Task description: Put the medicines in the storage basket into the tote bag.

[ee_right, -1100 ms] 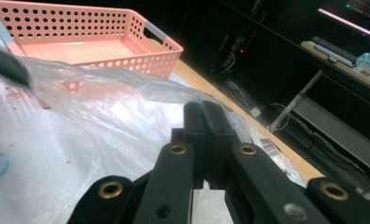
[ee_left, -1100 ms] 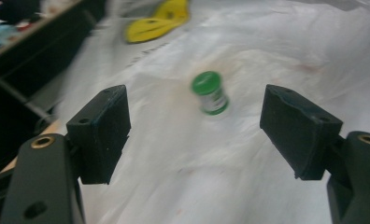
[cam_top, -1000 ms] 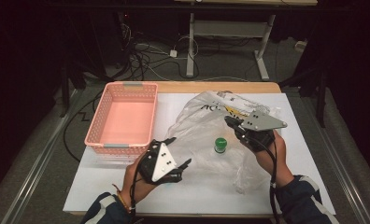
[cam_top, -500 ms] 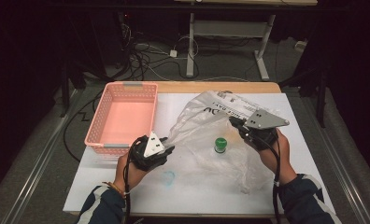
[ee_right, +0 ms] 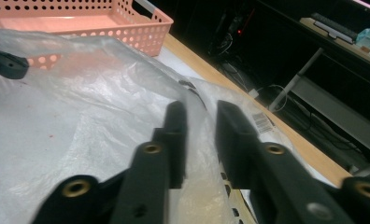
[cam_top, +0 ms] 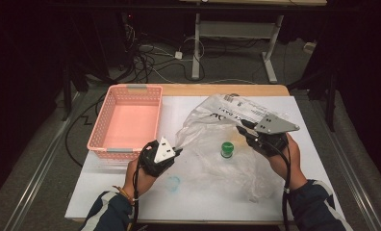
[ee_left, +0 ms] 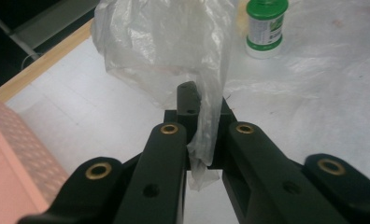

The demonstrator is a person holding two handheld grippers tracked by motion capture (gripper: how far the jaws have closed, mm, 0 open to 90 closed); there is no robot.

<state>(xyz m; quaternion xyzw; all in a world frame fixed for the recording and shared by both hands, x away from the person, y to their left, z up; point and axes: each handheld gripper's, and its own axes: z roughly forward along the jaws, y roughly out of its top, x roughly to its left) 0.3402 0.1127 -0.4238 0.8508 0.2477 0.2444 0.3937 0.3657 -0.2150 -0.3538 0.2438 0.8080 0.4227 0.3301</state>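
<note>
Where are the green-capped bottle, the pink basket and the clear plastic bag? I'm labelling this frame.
green-capped bottle (cam_top: 227,148), high view, on its cap.
pink basket (cam_top: 125,90), high view, on its far rim.
clear plastic bag (ee_left: 174,51), left gripper view, on its bunched film.

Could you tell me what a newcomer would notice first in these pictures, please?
A crumpled clear plastic bag sprawls across the middle of the white table, with a small green-capped bottle standing inside it. The left gripper pinches the bag's left edge, and the right gripper meets its right side. A pink basket sits at the left.
</note>
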